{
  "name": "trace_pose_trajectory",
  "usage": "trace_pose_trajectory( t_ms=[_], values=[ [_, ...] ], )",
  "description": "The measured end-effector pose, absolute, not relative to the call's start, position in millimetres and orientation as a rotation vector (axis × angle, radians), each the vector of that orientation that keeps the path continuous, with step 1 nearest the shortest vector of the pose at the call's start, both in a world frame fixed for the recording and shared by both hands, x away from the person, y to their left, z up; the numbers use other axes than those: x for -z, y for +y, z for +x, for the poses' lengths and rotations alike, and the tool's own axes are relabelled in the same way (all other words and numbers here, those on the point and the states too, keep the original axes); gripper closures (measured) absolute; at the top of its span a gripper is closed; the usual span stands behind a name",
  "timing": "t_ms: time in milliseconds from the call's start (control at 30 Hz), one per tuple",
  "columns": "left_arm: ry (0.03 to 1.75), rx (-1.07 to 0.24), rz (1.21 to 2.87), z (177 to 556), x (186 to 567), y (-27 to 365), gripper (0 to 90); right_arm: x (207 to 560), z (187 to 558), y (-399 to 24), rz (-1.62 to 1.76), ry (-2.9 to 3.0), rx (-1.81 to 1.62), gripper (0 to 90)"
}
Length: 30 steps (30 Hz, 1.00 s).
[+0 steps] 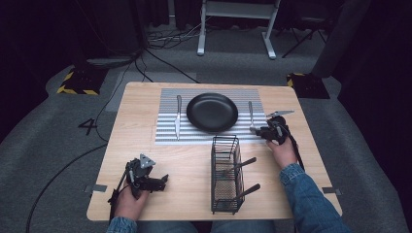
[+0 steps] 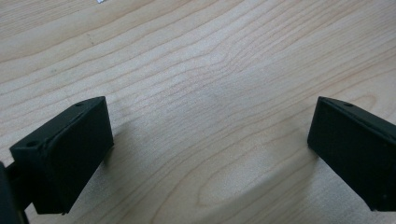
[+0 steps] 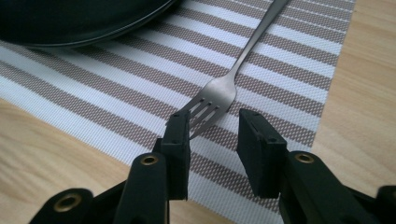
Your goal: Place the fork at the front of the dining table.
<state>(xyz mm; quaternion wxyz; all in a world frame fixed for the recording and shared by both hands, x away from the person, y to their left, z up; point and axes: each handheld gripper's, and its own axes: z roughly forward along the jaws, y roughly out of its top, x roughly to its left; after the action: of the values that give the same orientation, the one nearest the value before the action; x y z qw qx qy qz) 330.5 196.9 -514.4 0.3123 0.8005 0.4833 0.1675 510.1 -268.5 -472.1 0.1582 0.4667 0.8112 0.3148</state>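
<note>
Place setting partly laid: fork (image 3: 219,93) lies on the striped mat (image 3: 289,51) right of the plate (image 1: 212,112), right tongs (image 3: 215,135) apart astride its tines, left tongs (image 2: 210,149) apart, idle over the worktop (image 2: 196,56); basket (image 1: 226,174) utensils remain.

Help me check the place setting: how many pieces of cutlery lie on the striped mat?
2. A knife lies left of the black plate; a fork lies right of it, its tines at the right claw. Two more handles poke from the wire basket, off the mat.
</note>
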Motion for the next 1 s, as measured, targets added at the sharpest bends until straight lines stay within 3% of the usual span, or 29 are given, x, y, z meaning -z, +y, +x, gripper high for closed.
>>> trace_pose_trajectory(
  t_ms=[467, 1000],
  values=[
    [1.275, -0.442, 2.112, 330, 514, 197, 0.2, 470, 520, -276, 1.377, 2.272, -0.949, 59.2],
    [1.276, -0.442, 2.109, 330, 515, 197, 0.2, 417, 468, -290, 1.208, 2.284, -1.138, 41.4]
  ],
)
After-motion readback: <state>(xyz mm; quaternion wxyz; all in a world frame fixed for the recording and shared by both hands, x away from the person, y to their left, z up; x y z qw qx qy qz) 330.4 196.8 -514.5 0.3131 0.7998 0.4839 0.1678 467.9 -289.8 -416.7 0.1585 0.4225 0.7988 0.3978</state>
